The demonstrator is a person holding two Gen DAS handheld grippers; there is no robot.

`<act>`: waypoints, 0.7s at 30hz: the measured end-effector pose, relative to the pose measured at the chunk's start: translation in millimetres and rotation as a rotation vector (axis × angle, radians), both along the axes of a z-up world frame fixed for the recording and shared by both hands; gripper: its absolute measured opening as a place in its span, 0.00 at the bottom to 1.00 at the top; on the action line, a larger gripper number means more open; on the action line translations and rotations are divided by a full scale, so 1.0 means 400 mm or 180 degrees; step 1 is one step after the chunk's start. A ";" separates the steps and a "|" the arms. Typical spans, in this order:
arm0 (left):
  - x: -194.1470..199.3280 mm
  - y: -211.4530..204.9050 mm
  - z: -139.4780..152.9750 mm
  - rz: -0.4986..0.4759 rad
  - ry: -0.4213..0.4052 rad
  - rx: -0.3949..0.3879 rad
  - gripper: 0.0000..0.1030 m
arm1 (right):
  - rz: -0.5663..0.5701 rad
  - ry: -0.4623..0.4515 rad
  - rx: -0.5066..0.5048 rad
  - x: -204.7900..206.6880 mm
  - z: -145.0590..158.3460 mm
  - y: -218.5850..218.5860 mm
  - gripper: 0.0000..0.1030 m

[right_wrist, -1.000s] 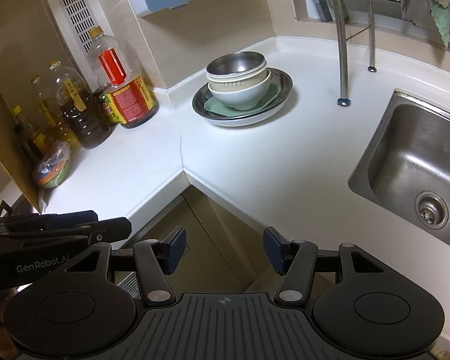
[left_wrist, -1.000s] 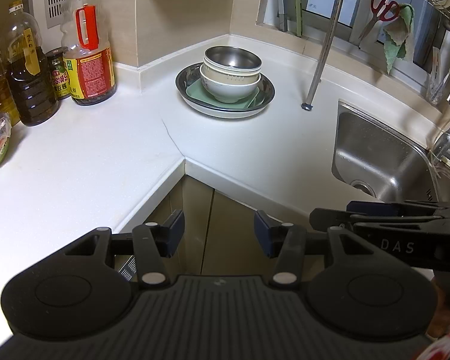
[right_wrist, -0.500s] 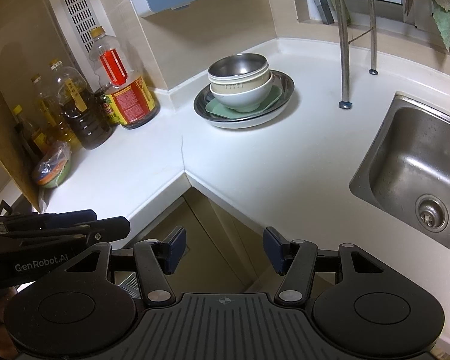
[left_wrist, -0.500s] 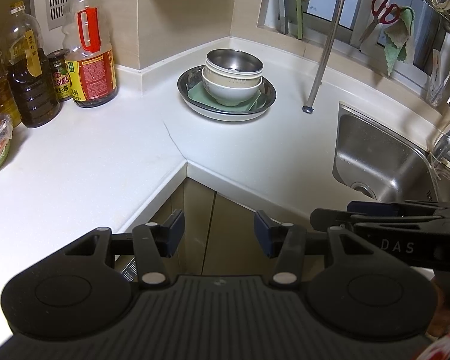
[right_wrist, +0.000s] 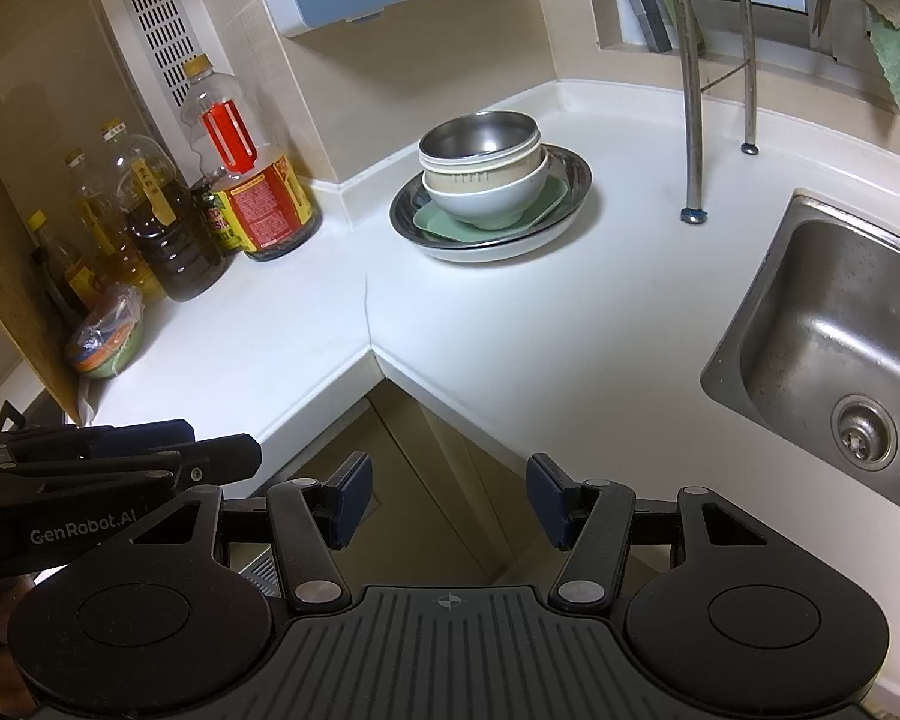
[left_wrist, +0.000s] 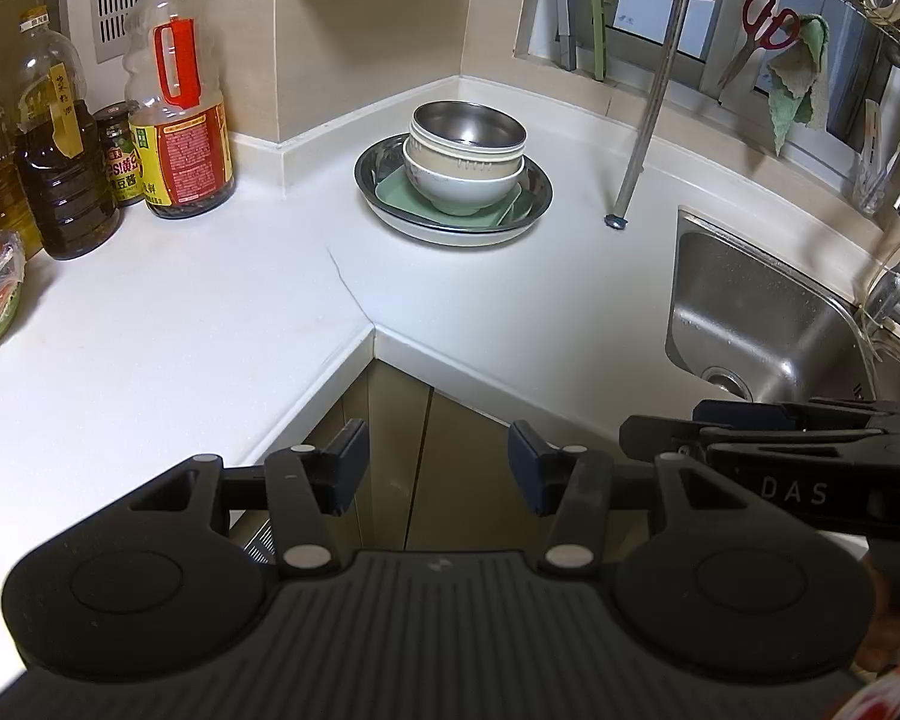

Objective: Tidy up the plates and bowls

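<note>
Both tongs, left [left_wrist: 438, 465] and right [right_wrist: 444, 495], are half open and empty; the shiny steel bowl [left_wrist: 468, 129] on top looks light, hard and slippery, so pinch its rim.

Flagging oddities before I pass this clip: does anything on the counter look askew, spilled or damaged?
Nothing is spilled. The stack in the corner sits slightly askew: the steel-lined cream bowl is off-centre in the pale grey bowl, and the square green plate lies skewed in the round steel dish. A thin dark line, a seam or a crack, crosses the white countertop.

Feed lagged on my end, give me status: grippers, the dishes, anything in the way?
Left gripper and right gripper open, empty, short of the counter. Bowls stacked on plates in the corner, untouched. Path clear.
</note>
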State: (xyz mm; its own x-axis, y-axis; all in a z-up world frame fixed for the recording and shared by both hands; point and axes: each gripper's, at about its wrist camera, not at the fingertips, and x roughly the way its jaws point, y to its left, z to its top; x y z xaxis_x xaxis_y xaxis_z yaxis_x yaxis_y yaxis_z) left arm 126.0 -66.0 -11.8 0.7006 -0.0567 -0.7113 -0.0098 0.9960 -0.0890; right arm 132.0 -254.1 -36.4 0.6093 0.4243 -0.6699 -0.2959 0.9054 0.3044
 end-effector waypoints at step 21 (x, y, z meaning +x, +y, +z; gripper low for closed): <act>0.003 0.001 0.000 0.0000 0.0000 -0.0001 0.47 | 0.0002 0.0002 0.0000 0.004 0.001 0.000 0.56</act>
